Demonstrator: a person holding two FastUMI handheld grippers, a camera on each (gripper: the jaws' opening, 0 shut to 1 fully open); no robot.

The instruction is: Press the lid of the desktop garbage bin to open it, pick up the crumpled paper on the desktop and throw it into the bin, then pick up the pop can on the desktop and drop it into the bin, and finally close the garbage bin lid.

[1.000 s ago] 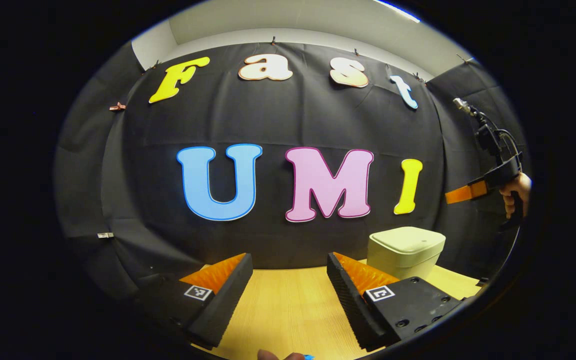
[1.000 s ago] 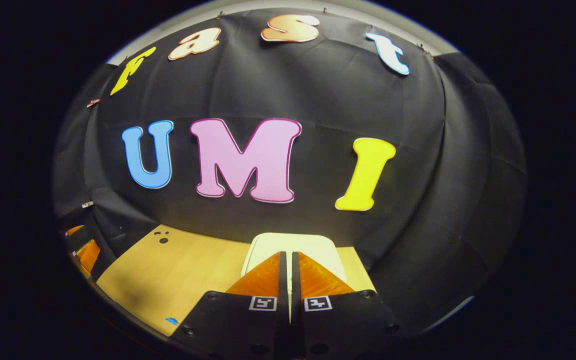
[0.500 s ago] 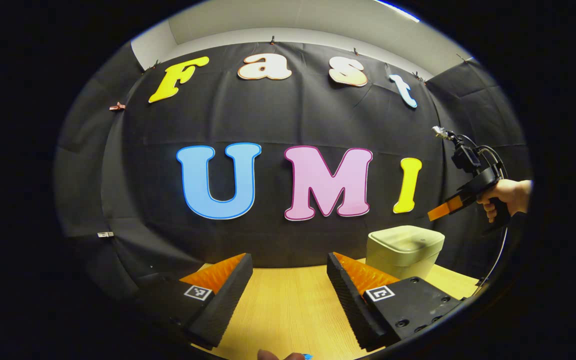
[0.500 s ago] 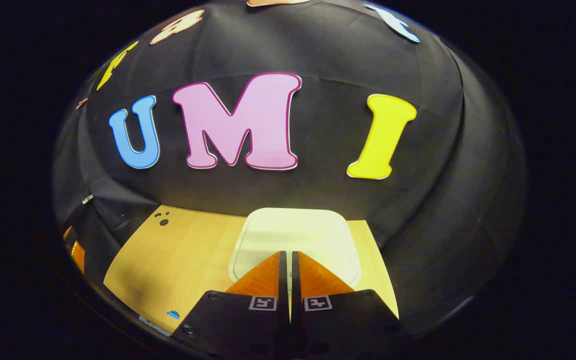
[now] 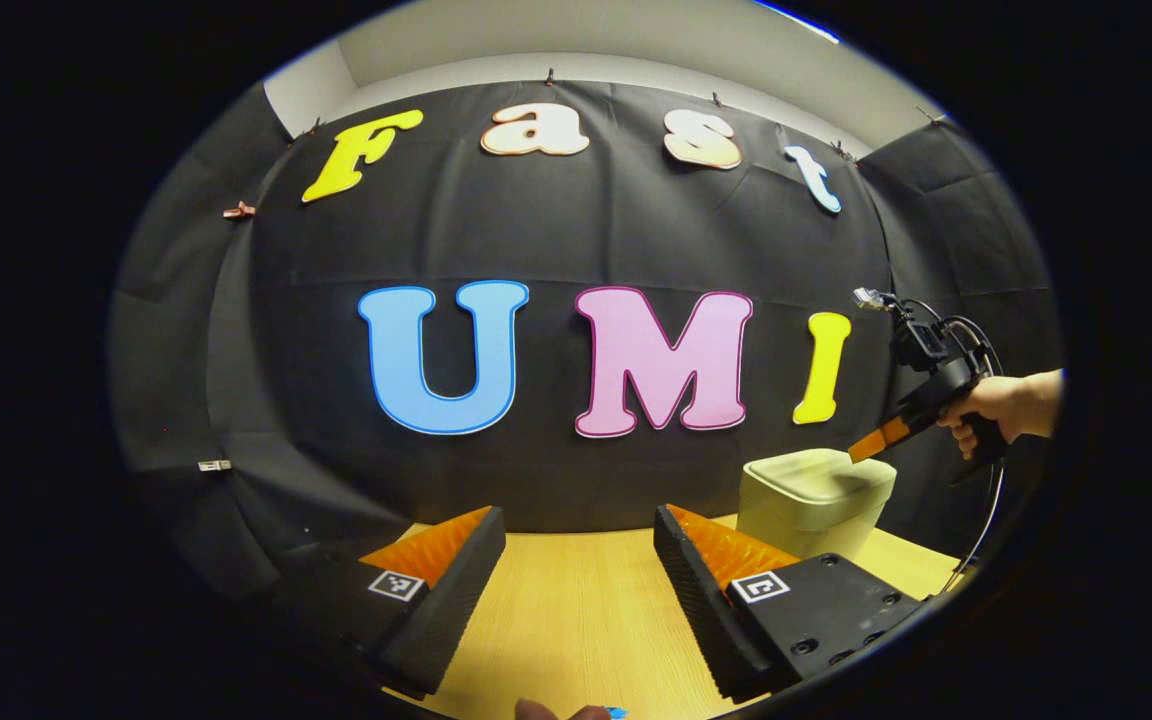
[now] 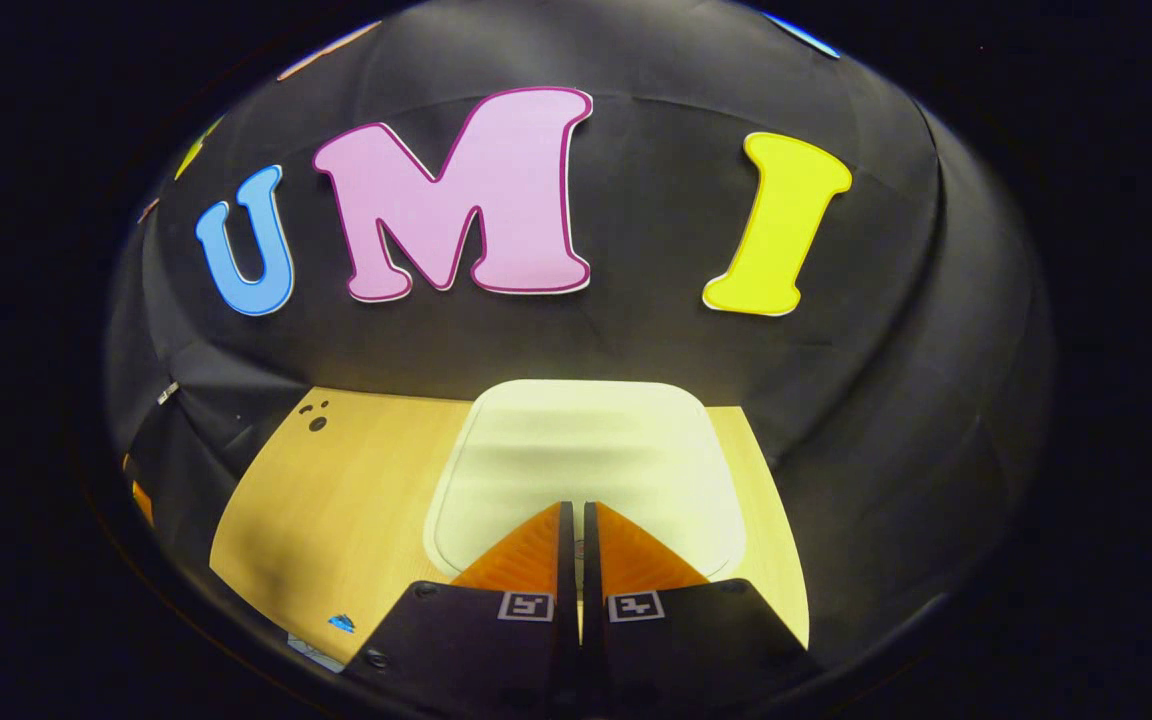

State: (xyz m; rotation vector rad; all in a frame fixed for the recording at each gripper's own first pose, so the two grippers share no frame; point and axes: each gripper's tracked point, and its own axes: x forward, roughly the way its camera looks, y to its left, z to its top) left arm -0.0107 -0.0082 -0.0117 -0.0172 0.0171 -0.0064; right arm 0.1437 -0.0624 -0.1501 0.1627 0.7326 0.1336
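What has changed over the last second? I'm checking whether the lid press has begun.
The right gripper, fingers together, came down to the near edge of the bin lid; contact isn't clear. The lid is still closed. The left gripper stayed open over the table.

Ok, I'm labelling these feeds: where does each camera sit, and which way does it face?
Left gripper view: rides the left tongs, low over the table, facing the booth wall; own open fingers below.
Right gripper view: rides the right tongs, tilted down onto the bin lid; own fingers closed together.
Shared: bin, table, wall.
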